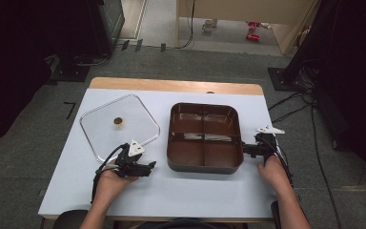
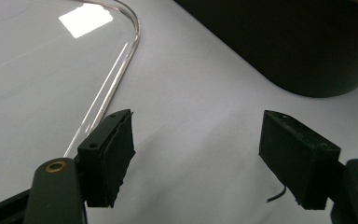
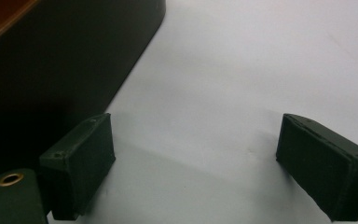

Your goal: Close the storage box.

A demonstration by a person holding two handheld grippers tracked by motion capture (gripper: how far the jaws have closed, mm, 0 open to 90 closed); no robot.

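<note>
A dark brown square tray (image 1: 204,166) with several compartments stands at the middle right of the white table. To its left a clear square lid (image 1: 100,136) with a small brown knob (image 1: 117,121) lies flat. My left gripper (image 1: 150,166) rests low between the lid's near corner and the tray, pointing toward the tray. In the left gripper view my left gripper (image 2: 196,149) is open over bare table, with the lid's edge (image 2: 121,60) on the left and the tray wall (image 2: 298,46) ahead. My right gripper (image 1: 244,149) sits at the tray's right side. My right gripper (image 3: 196,158) is open with nothing between its pads, next to the tray wall (image 3: 65,60).
The white table top (image 1: 195,191) has a wooden strip (image 1: 171,86) along its far edge. Grey carpet surrounds the table. Cables (image 1: 295,102) and dark stands lie on the floor to the right and at the back left.
</note>
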